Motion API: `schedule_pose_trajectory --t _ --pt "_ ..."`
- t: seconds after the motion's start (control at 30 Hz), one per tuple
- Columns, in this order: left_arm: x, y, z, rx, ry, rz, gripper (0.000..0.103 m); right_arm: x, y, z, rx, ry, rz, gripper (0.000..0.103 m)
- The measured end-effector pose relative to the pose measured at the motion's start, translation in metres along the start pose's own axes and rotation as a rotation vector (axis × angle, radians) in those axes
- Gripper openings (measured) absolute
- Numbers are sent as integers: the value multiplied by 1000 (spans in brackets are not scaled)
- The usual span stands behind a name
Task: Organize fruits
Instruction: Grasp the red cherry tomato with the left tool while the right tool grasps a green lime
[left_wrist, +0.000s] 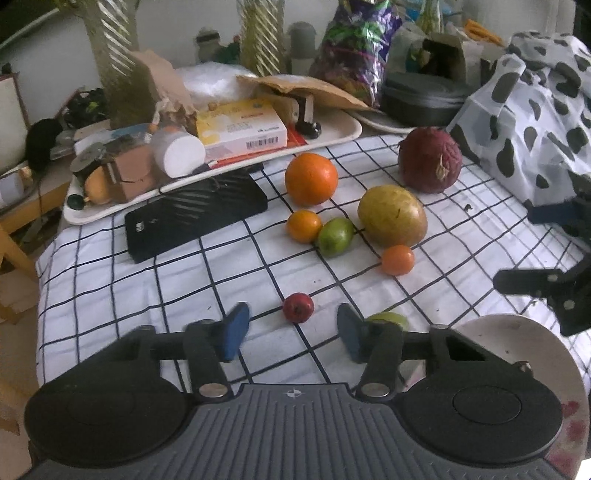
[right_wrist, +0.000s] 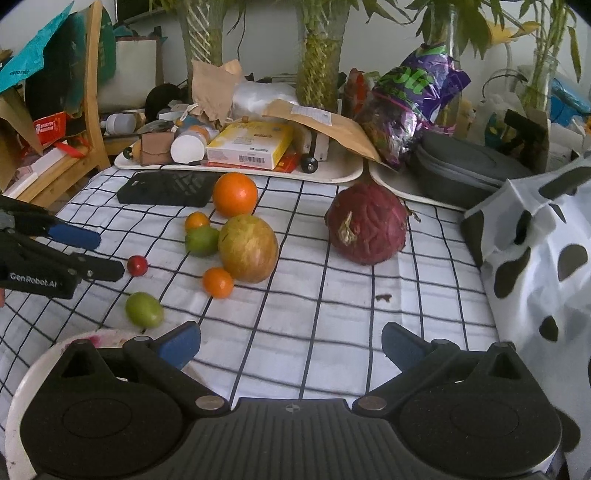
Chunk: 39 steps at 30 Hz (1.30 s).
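Note:
Fruits lie on the checked cloth: a big orange, a yellow-green mango, a dark red wrinkled fruit, two small oranges and a green fruit. A small red fruit sits level with the tips of my left gripper, with a gap to each blue pad; the jaws are open. Another green fruit peeks out behind its right finger. In the right wrist view my right gripper stands wide open over bare cloth, and the left gripper reaches toward the red fruit.
A white plate with pink stains lies by the right gripper's left finger. A black flat device and cluttered white trays line the back. A spotted bag fills the right side. A wooden chair stands at the left.

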<state>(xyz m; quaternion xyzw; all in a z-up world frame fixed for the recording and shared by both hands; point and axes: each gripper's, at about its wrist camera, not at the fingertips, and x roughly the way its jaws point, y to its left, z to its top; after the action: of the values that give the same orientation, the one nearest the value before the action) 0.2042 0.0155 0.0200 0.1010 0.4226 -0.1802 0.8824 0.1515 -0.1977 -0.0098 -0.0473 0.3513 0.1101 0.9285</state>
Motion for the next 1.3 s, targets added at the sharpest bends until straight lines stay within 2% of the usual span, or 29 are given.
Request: schedule_pose_trajectory --t 0.37,0.43,0.5,0.67,1.0,1.03,1.13,1.2,1.3 --pt "29 -1 8 63 54 -22 35 18 -3 16 -18 -1 4 103" --pt "34 -2 9 81 63 -31 32 20 -3 18 -22 0 4 103" --pt "36 -3 9 95 61 -39 23 22 -3 19 -26 2 6 103" --pt "35 -4 10 107 55 -11 22 28 0 20 -35 12 18 103" --pt "17 18 17 15 -19 46 21 33 27 23 -85 29 238 103" --pt "15 19 17 12 -24 50 21 34 31 24 -96 31 260 102" --pt "12 21 18 7 -33 51 21 41 43 26 -119 53 315 89" --pt "11 23 17 5 -37 51 21 45 49 27 -128 72 342 85" --pt "9 26 16 0 -41 53 21 52 57 27 -141 98 384 72"
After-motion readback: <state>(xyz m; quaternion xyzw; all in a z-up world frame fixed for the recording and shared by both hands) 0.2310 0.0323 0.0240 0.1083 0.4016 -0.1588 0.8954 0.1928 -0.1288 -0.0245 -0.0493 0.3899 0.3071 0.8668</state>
